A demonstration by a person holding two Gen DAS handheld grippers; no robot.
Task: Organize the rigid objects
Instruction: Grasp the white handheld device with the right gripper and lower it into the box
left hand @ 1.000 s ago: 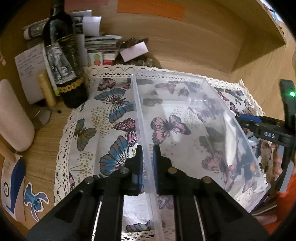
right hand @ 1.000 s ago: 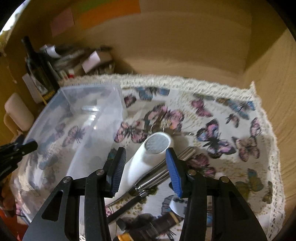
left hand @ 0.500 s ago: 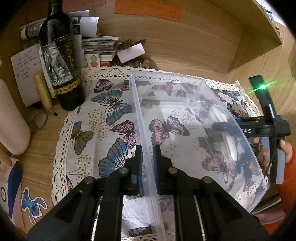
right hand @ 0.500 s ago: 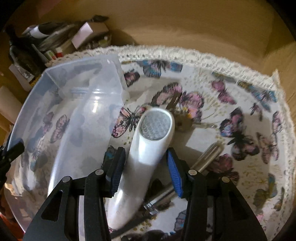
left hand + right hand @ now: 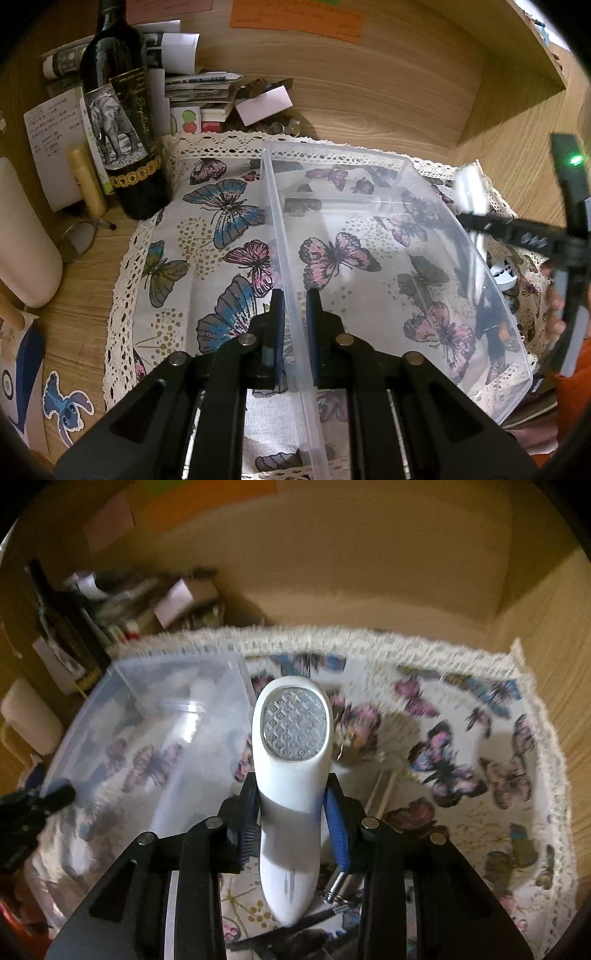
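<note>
A clear plastic bin [image 5: 424,236] stands on a butterfly-print cloth [image 5: 207,236]. My left gripper [image 5: 294,314] is shut on the bin's near left wall. My right gripper [image 5: 291,812] is shut on a white handheld device with a textured clear oval face [image 5: 293,753] and holds it lifted above the cloth, just right of the bin [image 5: 155,746]. In the left wrist view the right gripper [image 5: 517,229] shows at the bin's right side, the white device blurred above its fingers.
A dark wine bottle [image 5: 122,122], papers and small clutter [image 5: 207,96] stand at the back left. A cream cylinder [image 5: 22,236] lies at the left. Metal tools [image 5: 347,882] lie on the cloth under my right gripper. Wooden walls enclose the back and right.
My right gripper closed on the white device and lifted it off the cloth, up beside the bin. My left gripper kept its hold on the bin wall.
</note>
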